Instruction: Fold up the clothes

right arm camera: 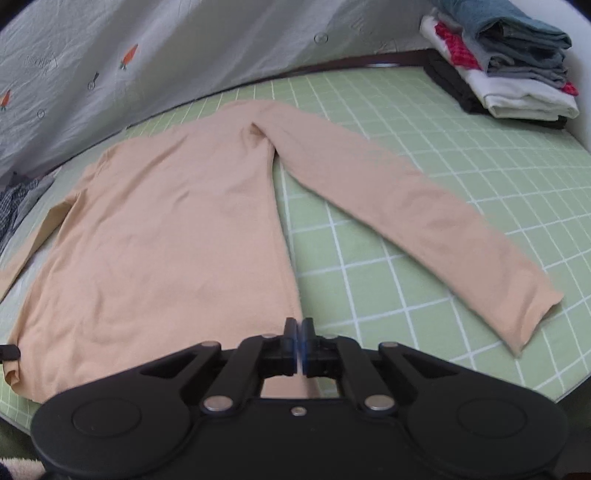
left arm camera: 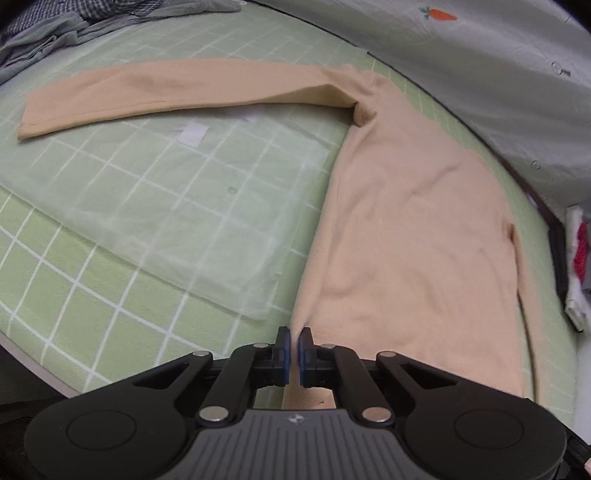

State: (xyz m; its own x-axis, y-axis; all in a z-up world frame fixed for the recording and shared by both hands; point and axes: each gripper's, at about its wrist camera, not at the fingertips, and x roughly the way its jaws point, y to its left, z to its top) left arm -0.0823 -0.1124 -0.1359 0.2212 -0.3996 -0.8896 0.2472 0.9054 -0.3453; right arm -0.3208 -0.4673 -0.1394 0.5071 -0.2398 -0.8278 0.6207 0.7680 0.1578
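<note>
A beige long-sleeved shirt (left arm camera: 406, 229) lies flat on the green checked bed cover (left arm camera: 92, 277), its hem towards me. One sleeve (left arm camera: 166, 92) stretches out to the left; in the right wrist view the other sleeve (right arm camera: 406, 206) slants out to the right. My left gripper (left arm camera: 294, 334) is shut on the shirt's near left hem corner, with fabric pinched between the blue pads. My right gripper (right arm camera: 298, 325) is shut on the shirt (right arm camera: 166, 229) at its near right hem corner, and beige cloth shows under the jaws.
A clear plastic sheet (left arm camera: 166, 199) lies on the cover left of the shirt. Loose grey and checked clothes (left arm camera: 55, 29) are heaped at the far left. A stack of folded clothes (right arm camera: 509, 74) stands at the far right. A grey carrot-print sheet (right arm camera: 147, 55) hangs behind.
</note>
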